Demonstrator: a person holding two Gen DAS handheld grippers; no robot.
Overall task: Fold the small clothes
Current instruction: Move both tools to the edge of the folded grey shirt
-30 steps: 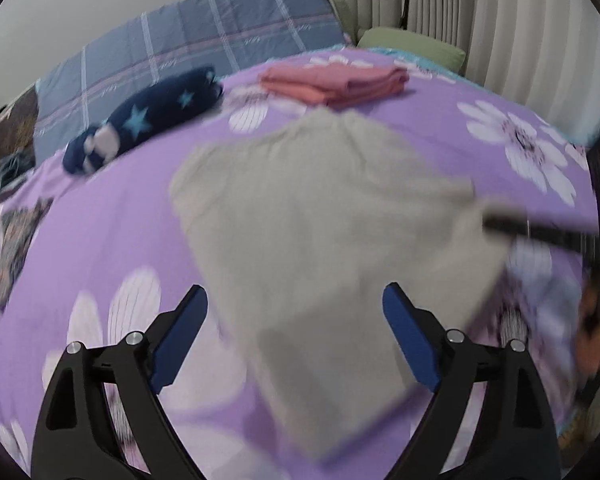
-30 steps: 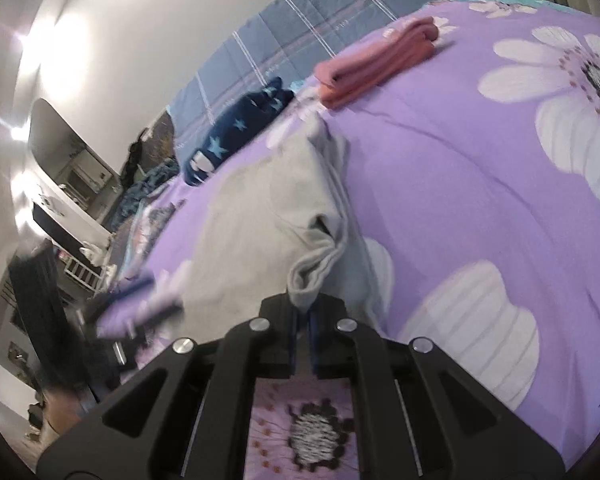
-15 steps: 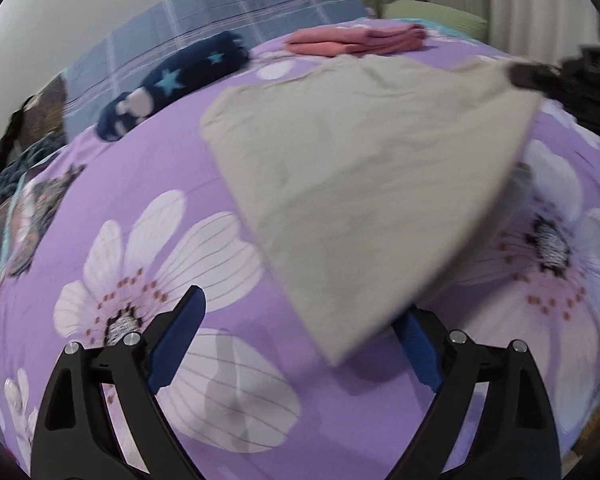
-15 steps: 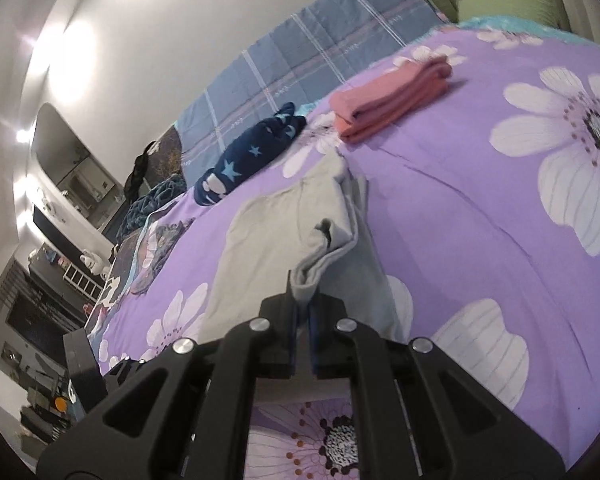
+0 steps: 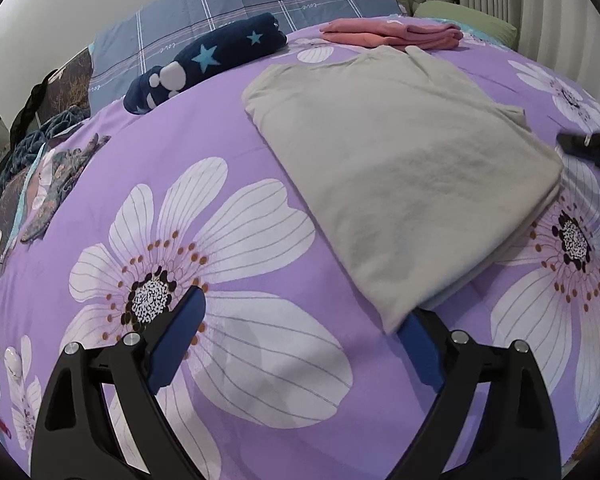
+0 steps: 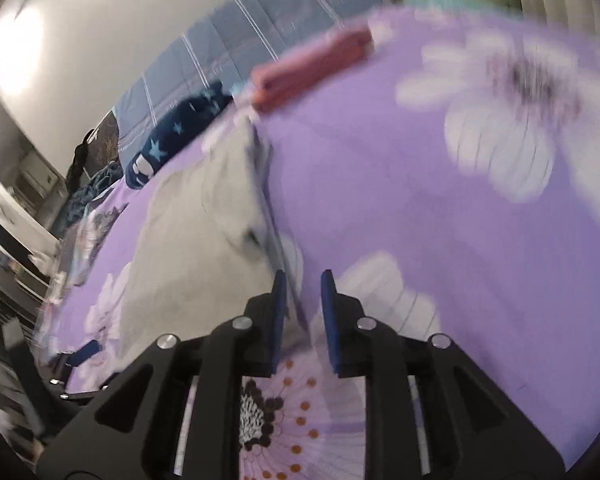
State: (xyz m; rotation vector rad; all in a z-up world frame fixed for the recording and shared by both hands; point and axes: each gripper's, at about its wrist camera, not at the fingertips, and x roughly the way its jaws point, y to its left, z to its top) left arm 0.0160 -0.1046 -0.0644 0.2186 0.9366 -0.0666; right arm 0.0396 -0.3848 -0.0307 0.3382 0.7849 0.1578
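Note:
A grey garment [image 5: 396, 160] lies folded over on the purple flowered bedspread [image 5: 204, 152]. My left gripper [image 5: 300, 332] is open and empty, just in front of the garment's near corner, which overlaps its right finger. In the right wrist view, which is blurred, the grey garment [image 6: 196, 232] lies to the left. My right gripper [image 6: 303, 292] is slightly open and empty, at the garment's right edge. The right gripper's tip also shows at the right edge of the left wrist view [image 5: 592, 146].
A folded pink garment [image 5: 392, 34] lies behind the grey one. A rolled navy star-print item [image 5: 204, 62] sits at the back left by a blue plaid pillow [image 5: 260, 8]. A green pillow [image 5: 464, 18] is at the back right. Dark clothes [image 5: 56, 176] lie at the left.
The right gripper let go of the grey garment's corner and its jaws opened a little. The garment has dropped flat, folded over on the bed. The left gripper stayed open.

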